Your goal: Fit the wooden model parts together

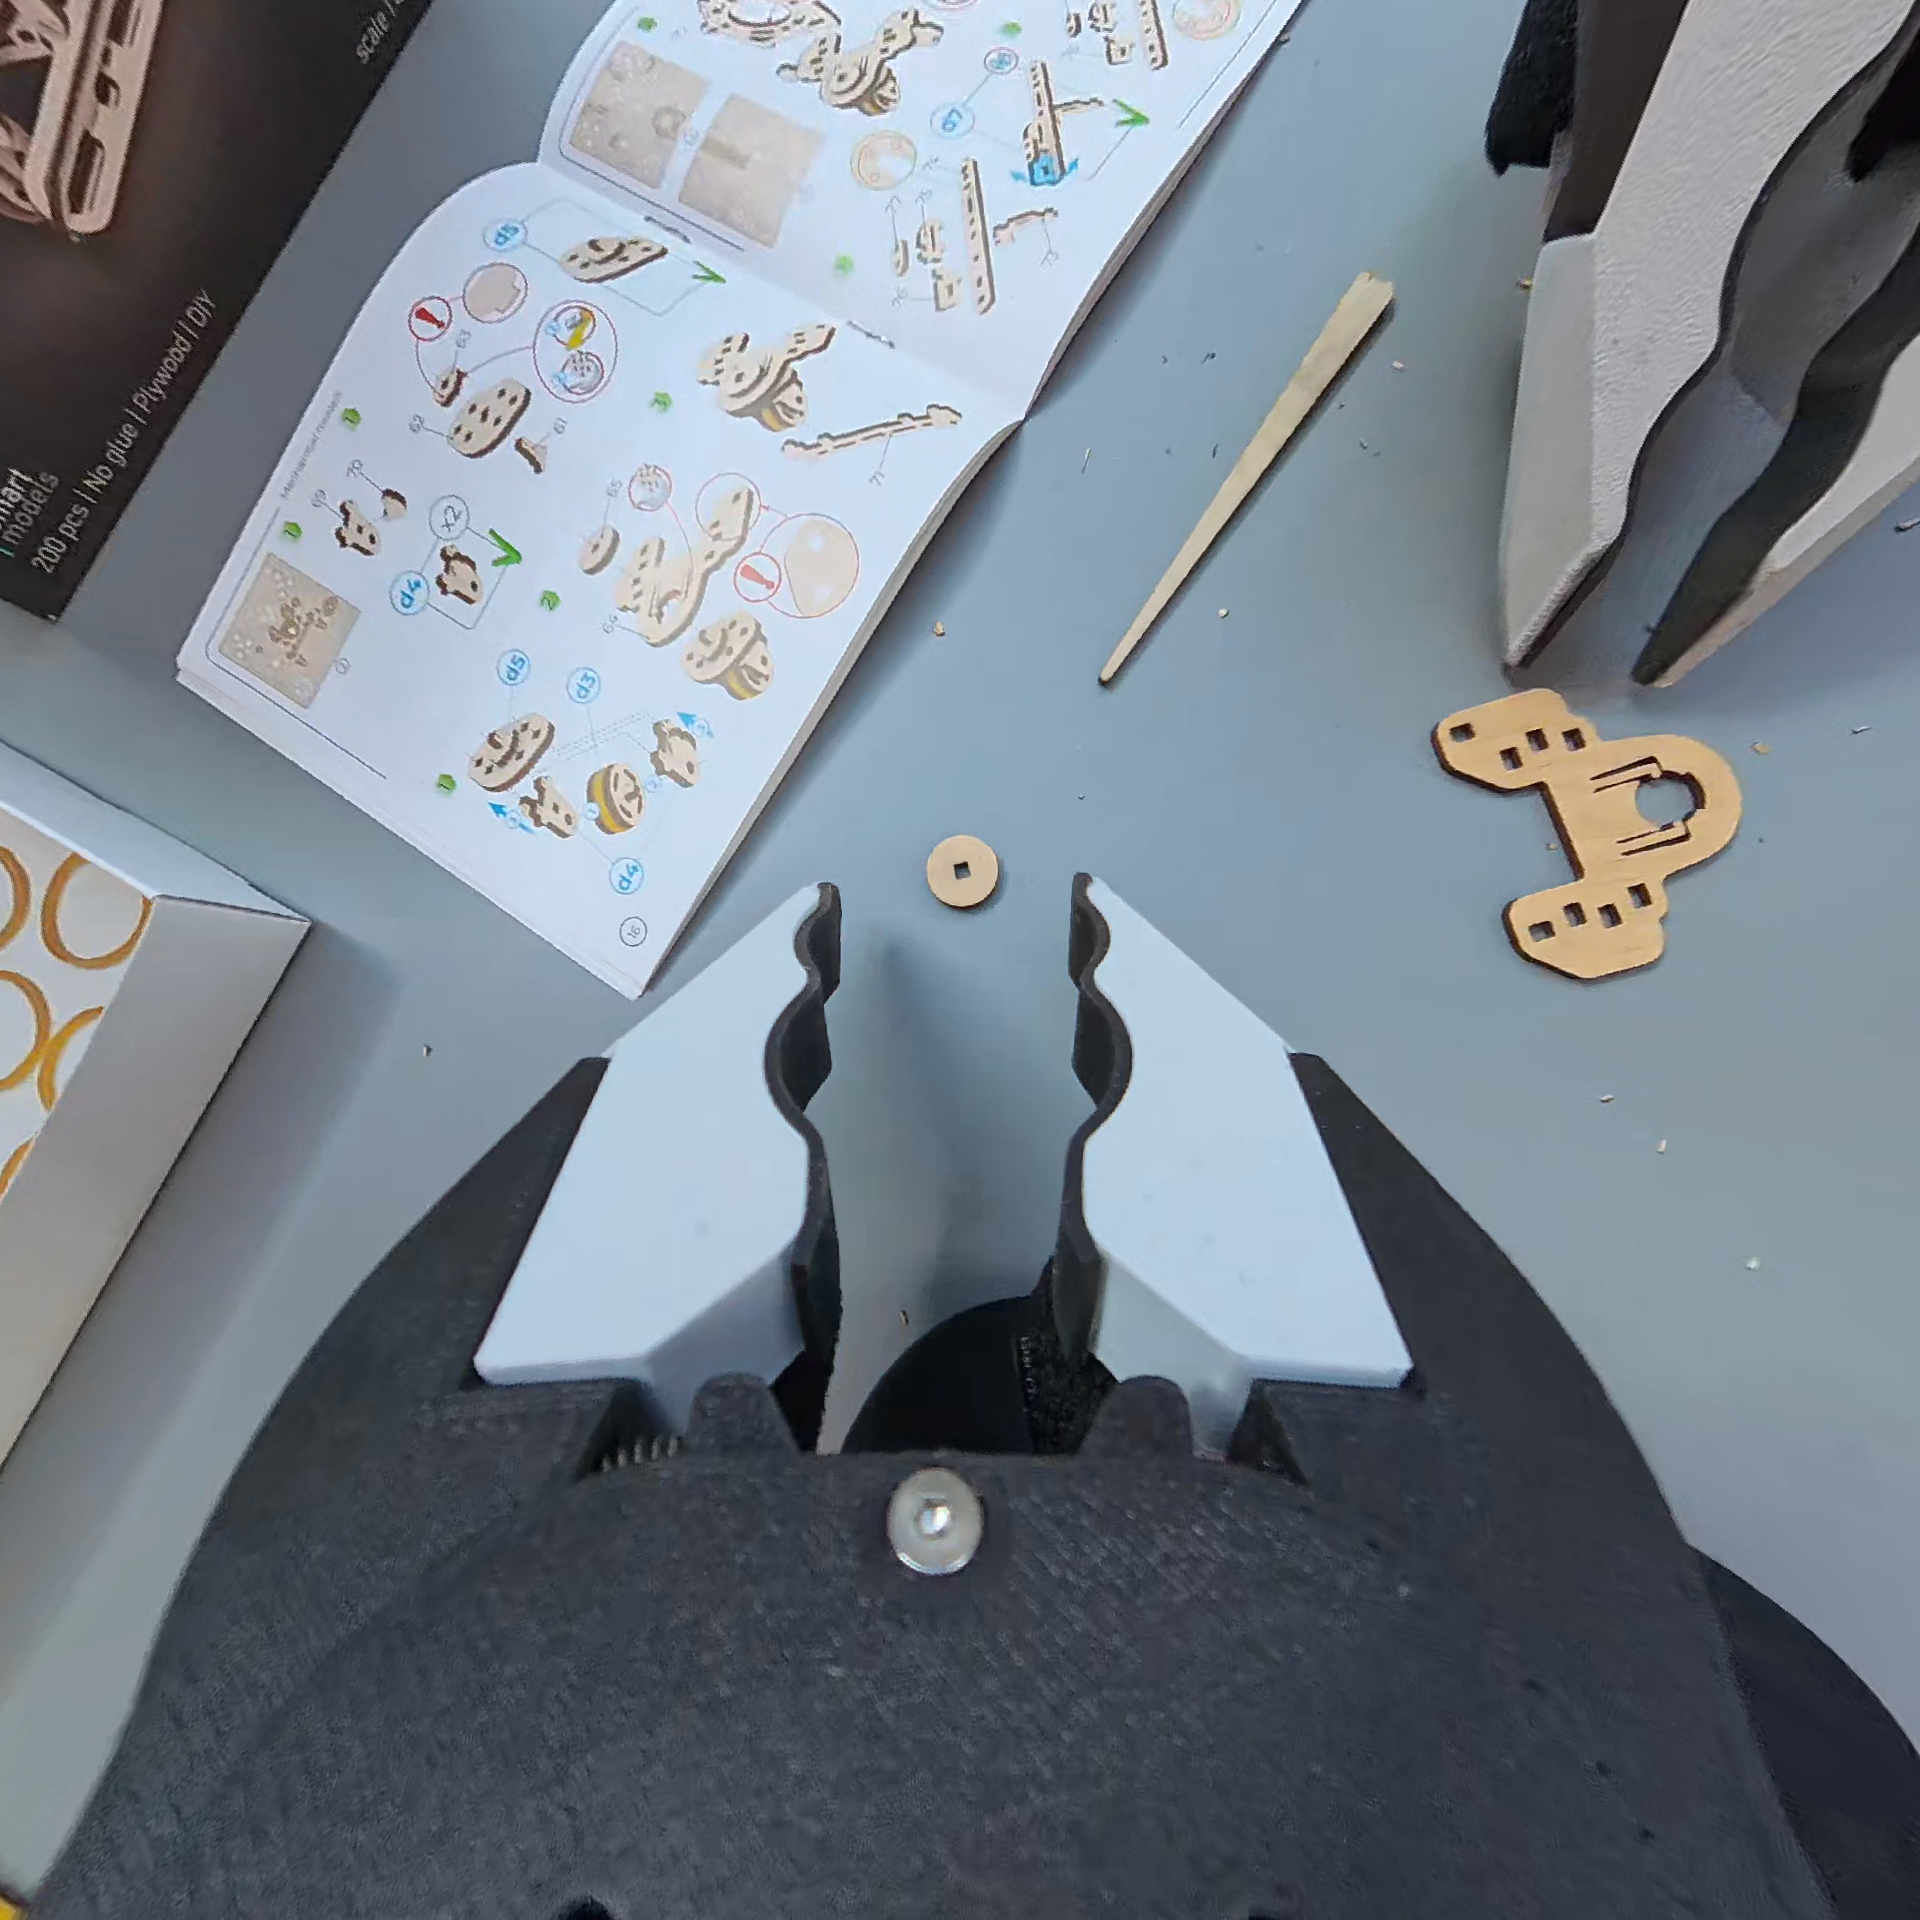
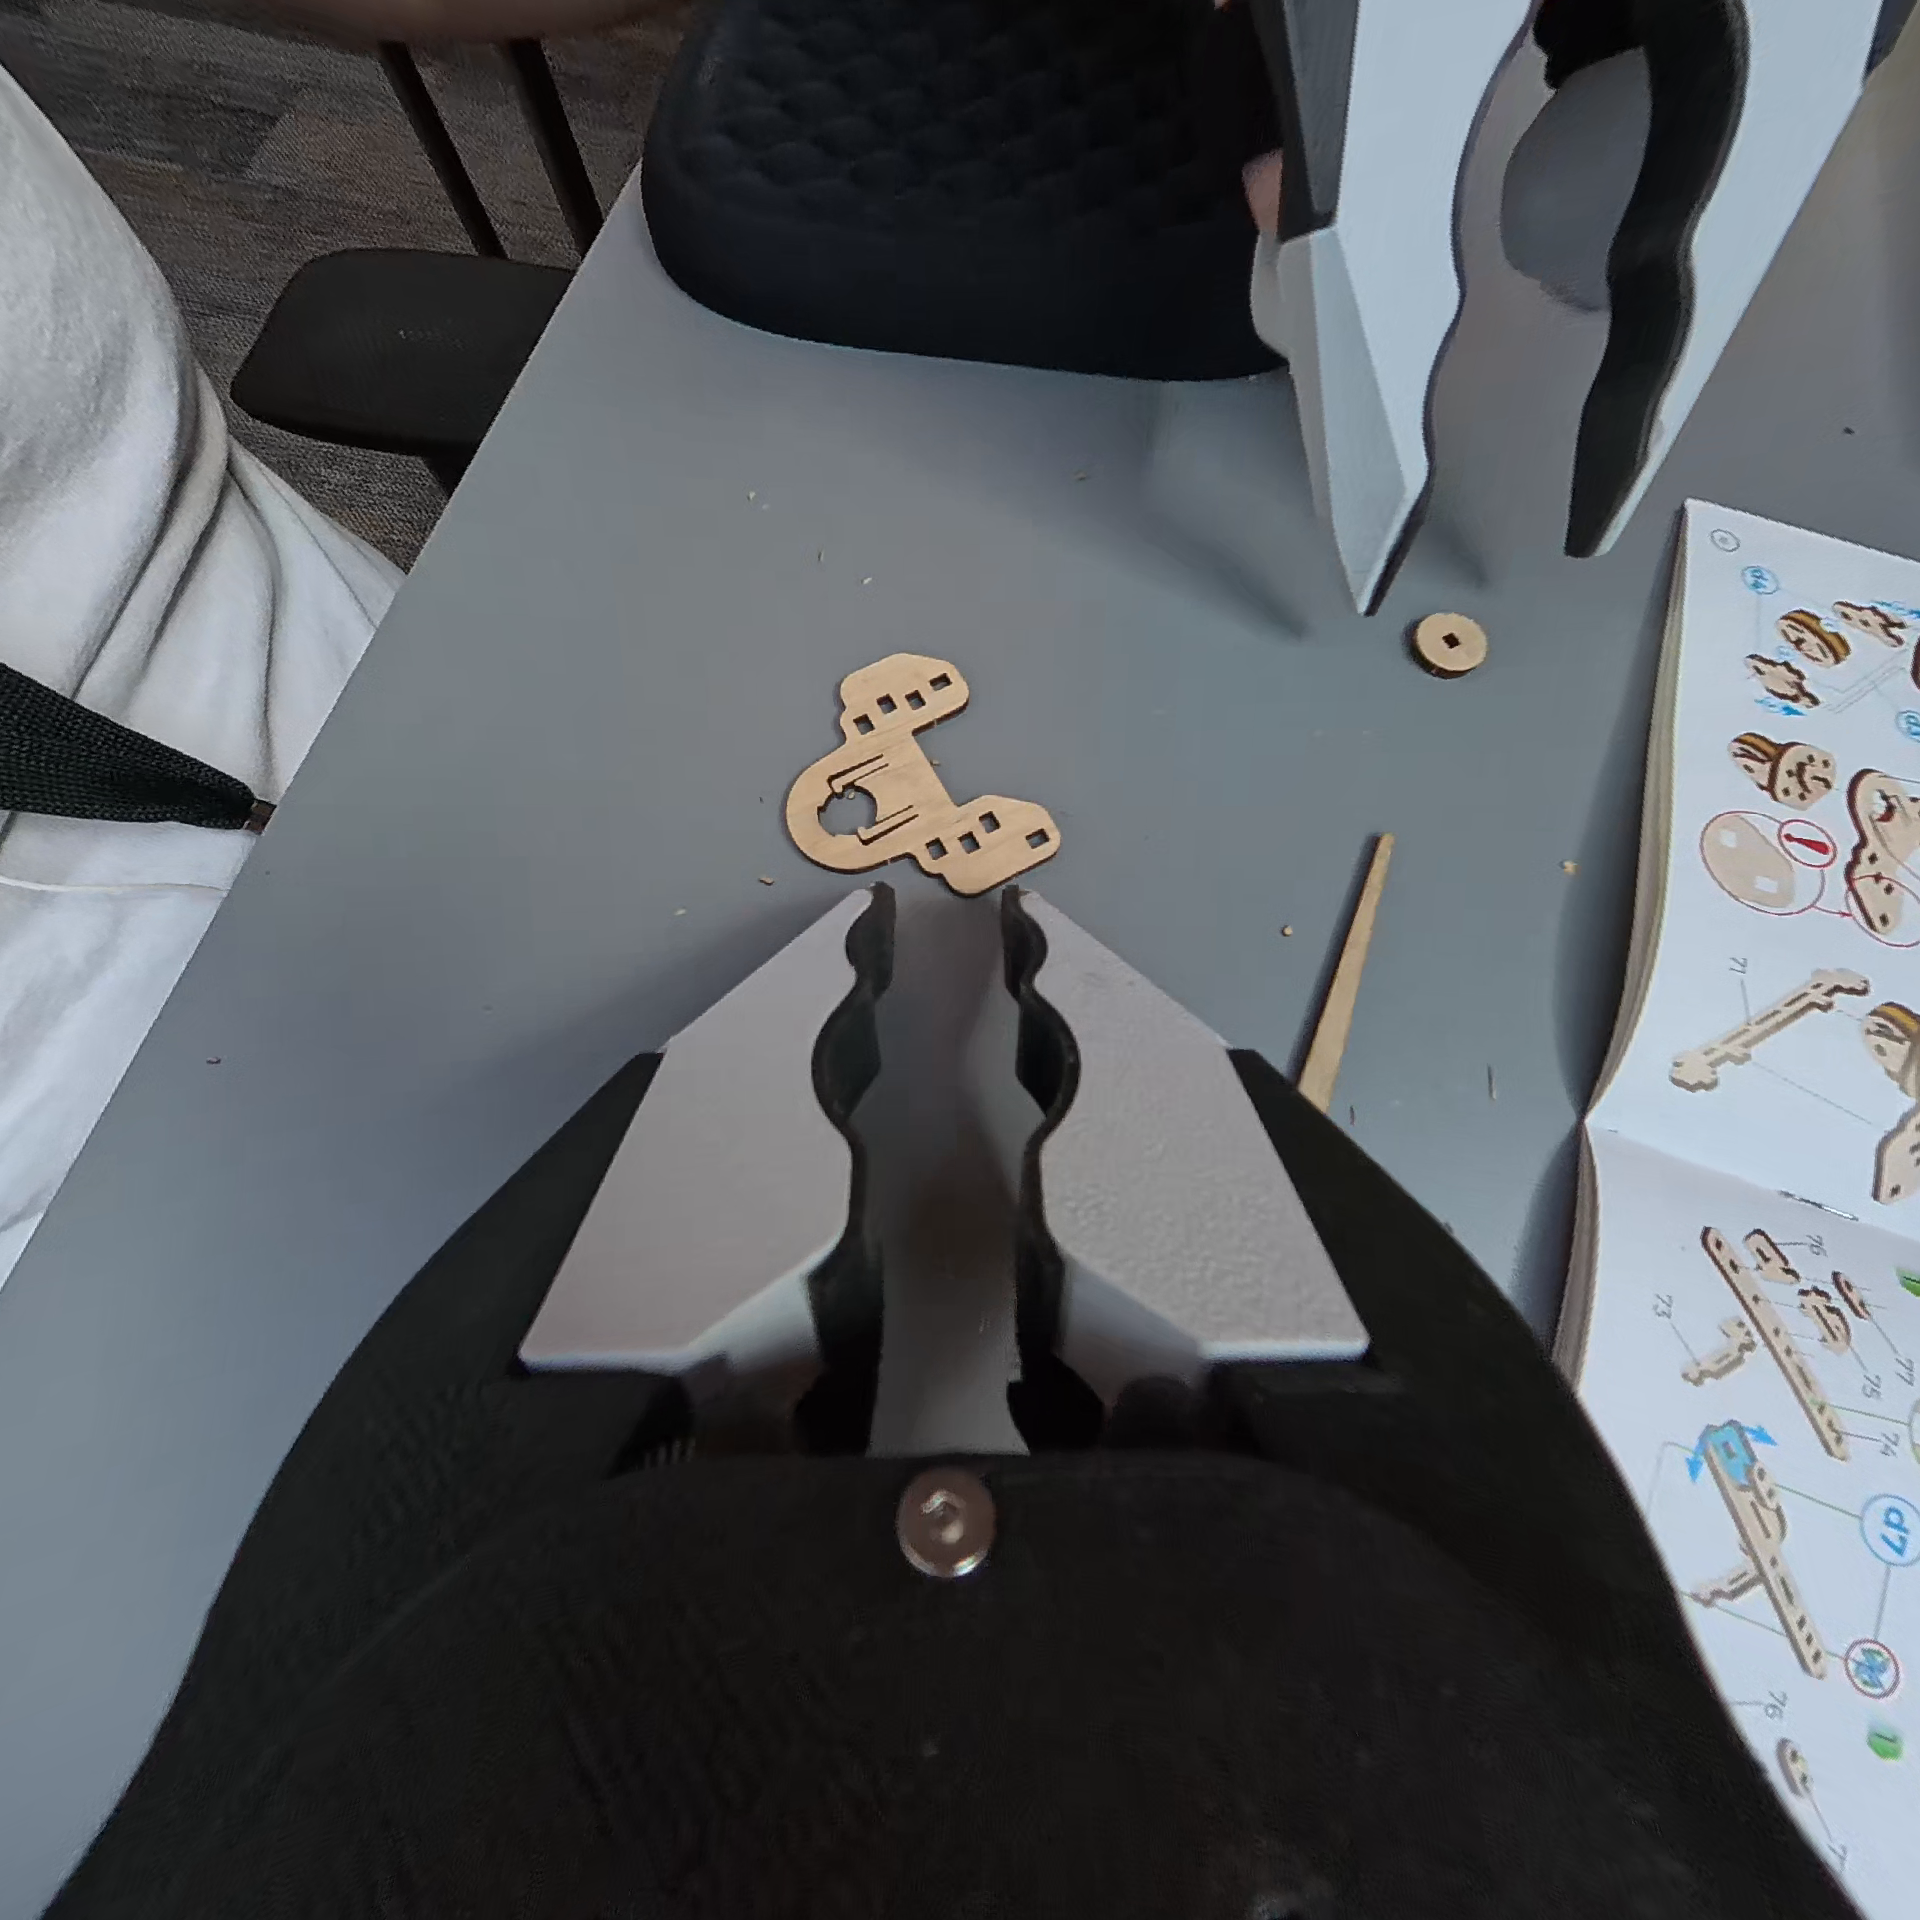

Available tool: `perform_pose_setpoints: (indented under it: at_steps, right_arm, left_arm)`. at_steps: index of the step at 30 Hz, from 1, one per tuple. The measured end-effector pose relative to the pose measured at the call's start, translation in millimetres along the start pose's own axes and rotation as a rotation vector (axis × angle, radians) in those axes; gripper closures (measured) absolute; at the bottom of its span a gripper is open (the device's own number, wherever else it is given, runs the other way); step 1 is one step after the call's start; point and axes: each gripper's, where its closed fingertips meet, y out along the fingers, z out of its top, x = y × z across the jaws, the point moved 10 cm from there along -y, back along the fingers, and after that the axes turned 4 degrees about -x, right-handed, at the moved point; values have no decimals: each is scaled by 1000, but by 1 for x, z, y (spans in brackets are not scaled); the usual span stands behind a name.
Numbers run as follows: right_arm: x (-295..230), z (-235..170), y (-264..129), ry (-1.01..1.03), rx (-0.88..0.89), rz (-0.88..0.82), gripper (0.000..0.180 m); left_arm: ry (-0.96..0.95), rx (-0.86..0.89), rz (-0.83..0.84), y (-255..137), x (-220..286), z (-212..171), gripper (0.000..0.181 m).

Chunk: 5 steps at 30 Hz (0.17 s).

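Left gripper (image 1: pixel 956 894): jaws wide apart, holding nothing, tips just short of the small round disc (image 1: pixel 963 871). Right gripper (image 2: pixel 945 899): narrower gap, also empty, tips just short of the flat slotted plate (image 2: pixel 914 774).

Disc sits between booklet (image 1: pixel 582 468) & plate, tapered stick (image 1: pixel 1242 478) just beyond it.

Judgement: centre tips either side of disc, pinch by rim w/ hole clear; it's thin & flat on the table (image 1: pixel 1299 1091), could skid.

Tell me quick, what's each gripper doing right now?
Left gripper: open, empty, just short of the small wooden disc.
Right gripper: open, empty, by the flat wooden part.
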Motion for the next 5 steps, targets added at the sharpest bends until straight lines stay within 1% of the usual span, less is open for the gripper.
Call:
perform_pose_setpoints:
  at_steps: [3, 5]
  right_arm:
    - [1, 3, -1, -27, 49, -22, 148]
    - [4, 2, 2, -35, 20, -19, 140]
  left_arm:
    - [7, -15, -16, 8, 0, 1, 141]
    - [11, -10, -24, 12, 1, 2, 147]
